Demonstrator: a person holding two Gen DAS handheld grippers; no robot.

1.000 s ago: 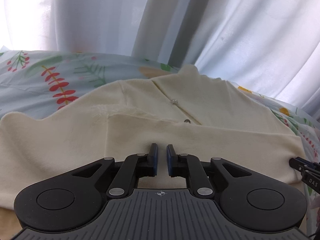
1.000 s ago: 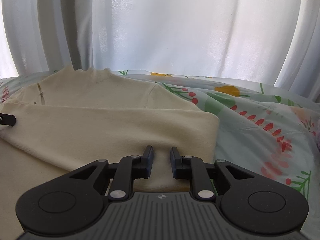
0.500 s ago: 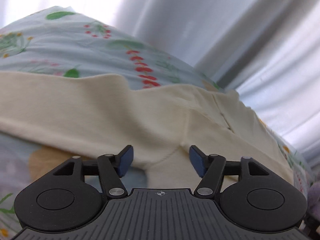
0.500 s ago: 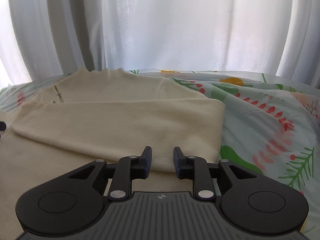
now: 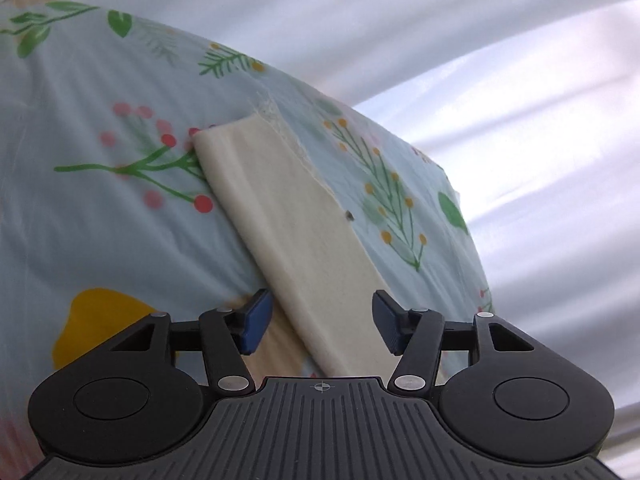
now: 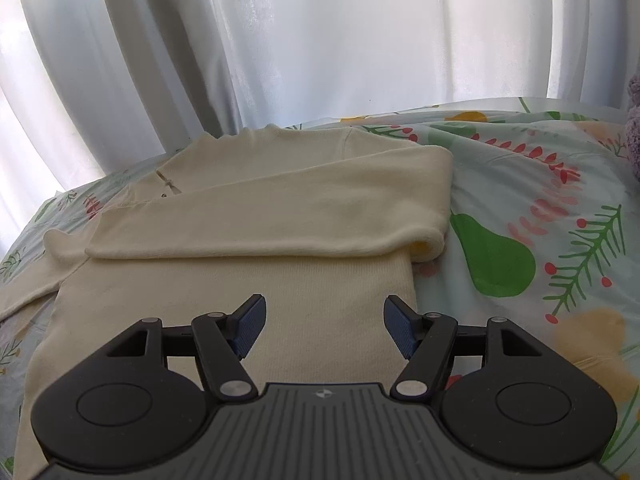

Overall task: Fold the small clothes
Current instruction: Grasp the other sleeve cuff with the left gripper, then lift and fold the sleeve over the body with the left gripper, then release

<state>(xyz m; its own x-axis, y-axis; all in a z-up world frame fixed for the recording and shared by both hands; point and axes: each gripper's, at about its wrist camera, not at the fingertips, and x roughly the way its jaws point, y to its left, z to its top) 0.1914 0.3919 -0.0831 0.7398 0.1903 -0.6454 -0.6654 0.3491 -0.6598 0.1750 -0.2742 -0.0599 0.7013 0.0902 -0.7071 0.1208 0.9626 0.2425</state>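
Observation:
A cream knitted sweater (image 6: 248, 280) lies flat on the floral bedsheet (image 6: 540, 216). One sleeve (image 6: 280, 220) is folded across its chest, cuff end at the left. My right gripper (image 6: 324, 324) is open and empty, hovering over the sweater's lower right part. In the left wrist view the other sleeve (image 5: 296, 224) stretches away over the sheet to its cuff. My left gripper (image 5: 320, 320) is open, its pads either side of that sleeve near the shoulder end, not closed on it.
White curtains (image 6: 320, 40) hang behind the bed. The floral sheet (image 5: 100, 200) surrounds the sweater on all sides. A grey-purple fuzzy object (image 6: 634, 120) shows at the far right edge of the right wrist view.
Both grippers have opened. The left gripper swung left, from over the sweater's body to the outstretched sleeve. The right gripper pulled back from the folded sleeve, which now lies released across the chest.

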